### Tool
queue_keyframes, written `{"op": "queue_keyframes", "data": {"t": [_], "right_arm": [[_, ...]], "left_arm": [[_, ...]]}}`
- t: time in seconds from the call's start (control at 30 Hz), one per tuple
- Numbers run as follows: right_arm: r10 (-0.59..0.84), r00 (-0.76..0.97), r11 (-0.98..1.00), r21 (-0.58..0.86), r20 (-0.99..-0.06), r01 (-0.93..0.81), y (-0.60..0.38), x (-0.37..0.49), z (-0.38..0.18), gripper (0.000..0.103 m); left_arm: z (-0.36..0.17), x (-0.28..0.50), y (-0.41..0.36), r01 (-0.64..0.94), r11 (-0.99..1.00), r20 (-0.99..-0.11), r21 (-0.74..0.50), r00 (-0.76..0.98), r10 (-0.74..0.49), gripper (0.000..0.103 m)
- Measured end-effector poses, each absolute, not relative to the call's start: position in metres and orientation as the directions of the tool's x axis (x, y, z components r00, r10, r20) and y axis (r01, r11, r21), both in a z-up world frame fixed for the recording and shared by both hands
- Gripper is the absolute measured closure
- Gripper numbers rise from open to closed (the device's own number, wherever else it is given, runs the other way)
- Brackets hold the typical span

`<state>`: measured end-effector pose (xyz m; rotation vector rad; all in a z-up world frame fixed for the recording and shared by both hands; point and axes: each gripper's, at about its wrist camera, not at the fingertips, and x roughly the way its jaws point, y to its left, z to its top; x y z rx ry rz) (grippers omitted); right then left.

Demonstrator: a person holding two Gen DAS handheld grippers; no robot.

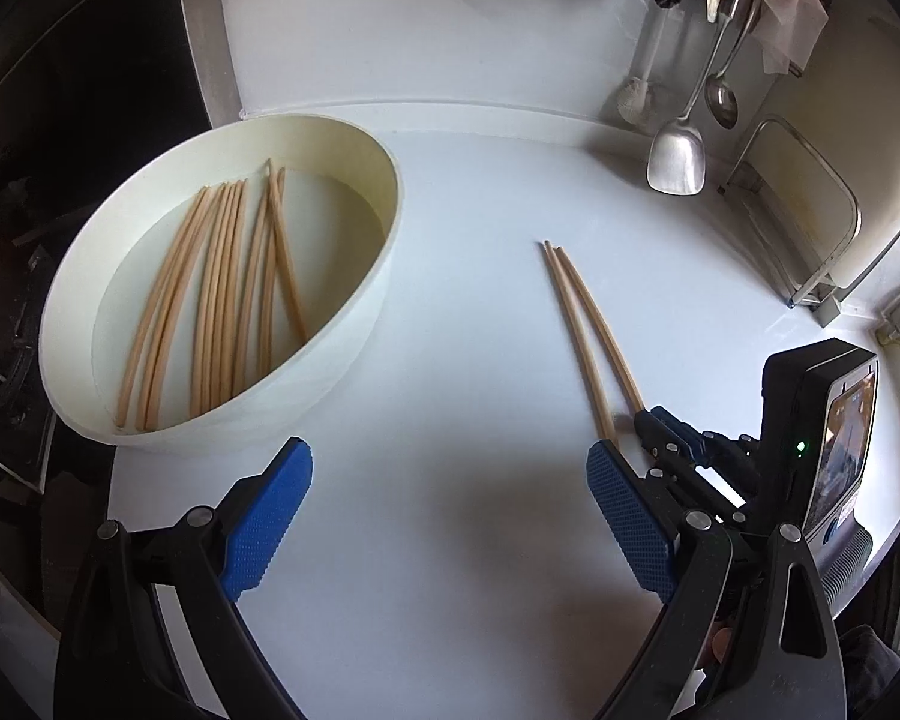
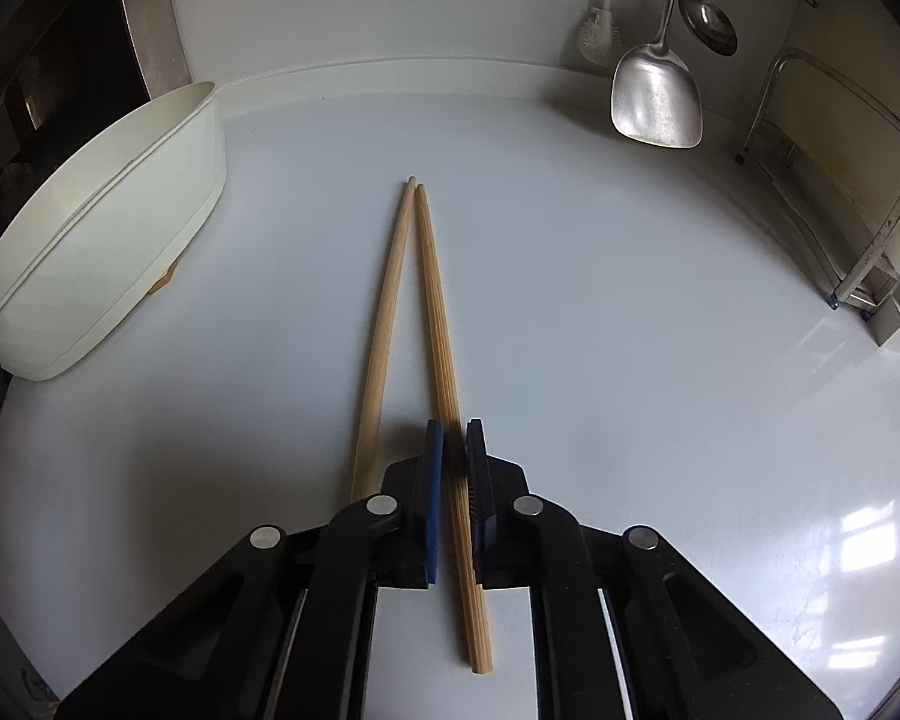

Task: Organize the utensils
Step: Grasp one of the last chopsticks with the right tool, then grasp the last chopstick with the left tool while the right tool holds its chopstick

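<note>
A white round basin (image 1: pixel 354 324) at the left holds several wooden chopsticks (image 1: pixel 222 294); it also shows in the right wrist view (image 2: pixel 108 252). Two chopsticks lie on the white counter, tips together. My right gripper (image 2: pixel 453 438) is shut on the right chopstick (image 2: pixel 435 300) near its thick end. The left chopstick (image 2: pixel 384 324) lies free beside it. In the left wrist view the pair (image 1: pixel 582 324) lies right of centre, with my right gripper (image 1: pixel 660 420) at its near end. My left gripper (image 1: pixel 450 468) is open and empty above the counter, near the basin.
A metal spatula (image 2: pixel 657 90) and a ladle (image 2: pixel 711 18) hang at the back right beside a white brush (image 2: pixel 600 39). A metal rack (image 2: pixel 840 180) stands at the right. A dark stove area (image 1: pixel 42 180) lies left of the basin.
</note>
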<state>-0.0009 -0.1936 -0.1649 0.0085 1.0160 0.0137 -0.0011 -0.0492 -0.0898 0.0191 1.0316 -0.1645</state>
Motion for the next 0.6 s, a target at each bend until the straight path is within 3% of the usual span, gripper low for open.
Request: {"op": "queue_keyframes", "data": {"t": [0.6], "right_arm": [[-0.027,0.536,0.996,0.021,-0.844,0.084,-0.29,-0.023,-0.162,0.096]], "left_arm": [[-0.144,0.03,-0.125,0.153,0.987,-0.855,-0.05,0.504,-0.122,0.012]]}}
